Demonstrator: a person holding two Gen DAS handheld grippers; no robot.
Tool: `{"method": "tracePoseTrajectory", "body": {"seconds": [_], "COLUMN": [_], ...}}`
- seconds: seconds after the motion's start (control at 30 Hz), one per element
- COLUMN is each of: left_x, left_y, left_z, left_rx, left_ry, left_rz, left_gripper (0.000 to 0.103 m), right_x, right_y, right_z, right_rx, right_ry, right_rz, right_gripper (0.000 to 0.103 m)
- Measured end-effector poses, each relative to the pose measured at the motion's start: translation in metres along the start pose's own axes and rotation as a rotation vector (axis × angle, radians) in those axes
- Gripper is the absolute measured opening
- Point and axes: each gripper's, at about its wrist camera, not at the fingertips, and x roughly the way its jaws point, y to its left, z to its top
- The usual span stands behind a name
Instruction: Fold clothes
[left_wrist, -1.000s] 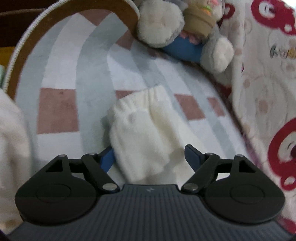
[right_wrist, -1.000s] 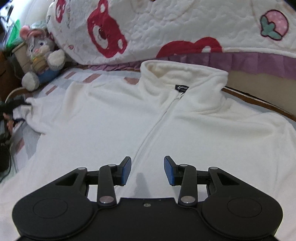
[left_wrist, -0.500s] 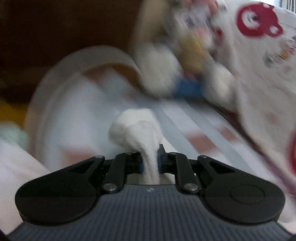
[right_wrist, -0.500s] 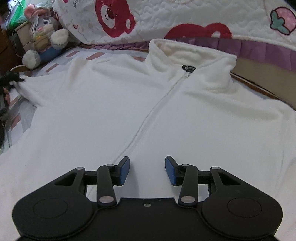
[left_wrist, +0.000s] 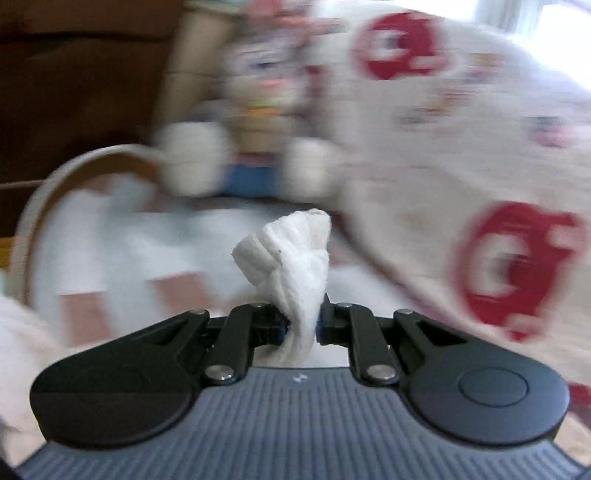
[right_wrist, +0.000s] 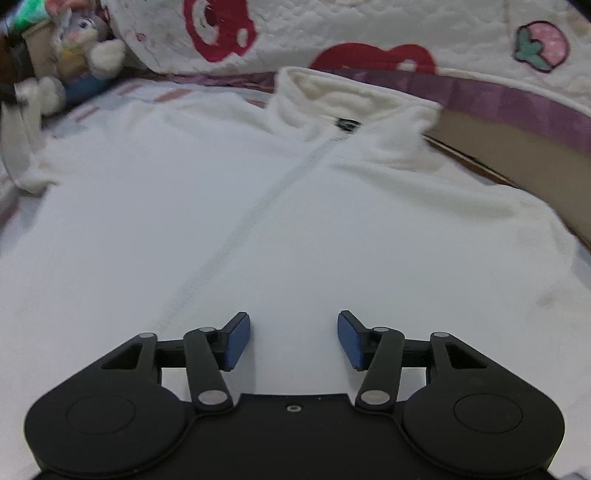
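While its jaws pinch the bunched white sleeve cuff, the left hand-held gripper holds it clear of the bed. The right hand-held gripper, jaws opening and empty, hovers over the white fleece jacket spread flat. Beyond sit a plush rabbit and quilt.

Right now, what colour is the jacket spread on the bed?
White fleece jacket with a matching white zip; clearest in the right wrist view.
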Motion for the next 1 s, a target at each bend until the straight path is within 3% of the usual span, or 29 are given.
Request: {"method": "tracePoseTrajectory", "body": {"seconds": [0.07, 0.17, 0.23, 0.3, 0.37, 0.4, 0.43, 0.47, 0.57, 0.7, 0.83, 0.9, 1.0], "left_x": [-0.019, -0.045, -0.06, -0.069, -0.063, -0.06, -0.059, -0.06, -0.067, -0.069, -0.053, -0.044, -0.039], "left_y": [-0.044, -0.118, -0.159, -0.195, -0.223, -0.234, -0.236, -0.233, -0.216, -0.188, -0.156, -0.149, -0.137], "left_z": [-0.002, -0.024, -0.049, -0.085, -0.13, -0.153, -0.172, -0.177, -0.17, -0.14, -0.127, -0.124, -0.117], "left_rx": [0.071, 0.179, 0.227, 0.285, 0.399, 0.465, 0.521, 0.546, 0.571, 0.509, 0.518, 0.567, 0.562], "left_ry": [0.026, 0.162, 0.26, 0.391, 0.605, 0.716, 0.788, 0.804, 0.779, 0.714, 0.573, 0.524, 0.427], "left_rz": [-0.194, -0.483, -0.61, -0.683, -0.679, -0.657, -0.633, -0.62, -0.589, -0.564, -0.47, -0.403, -0.321], "left_gripper": [0.013, 0.013, 0.013, 0.018, 0.047, 0.053, 0.051, 0.051, 0.054, 0.06, 0.065, 0.062, 0.06], "right_x": [-0.002, -0.003, -0.004, -0.004, -0.005, -0.006, -0.006, -0.007, -0.008, -0.011, -0.022, -0.029, -0.037], "right_y": [-0.01, -0.019, -0.022, -0.024, -0.027, -0.029, -0.03, -0.03, -0.031, -0.034, -0.04, -0.04, -0.036], "right_z": [-0.003, -0.006, -0.01, -0.014, -0.017, -0.018, -0.018, -0.018, -0.017, -0.015, -0.013, -0.013, -0.009], "right_rx": [0.037, 0.087, 0.12, 0.158, 0.195, 0.212, 0.223, 0.234, 0.24, 0.264, 0.427, 0.536, 0.643], "right_ry": [-0.006, -0.02, -0.04, -0.065, -0.085, -0.093, -0.093, -0.092, -0.08, -0.047, -0.053, -0.071, -0.091], "right_rz": [0.0, 0.013, 0.026, 0.037, 0.047, 0.052, 0.053, 0.053, 0.052, 0.057, 0.134, 0.229, 0.33], "right_gripper": [0.058, 0.058, 0.06, 0.062, 0.062, 0.062, 0.062, 0.062, 0.062, 0.062, 0.062, 0.062, 0.057]}}
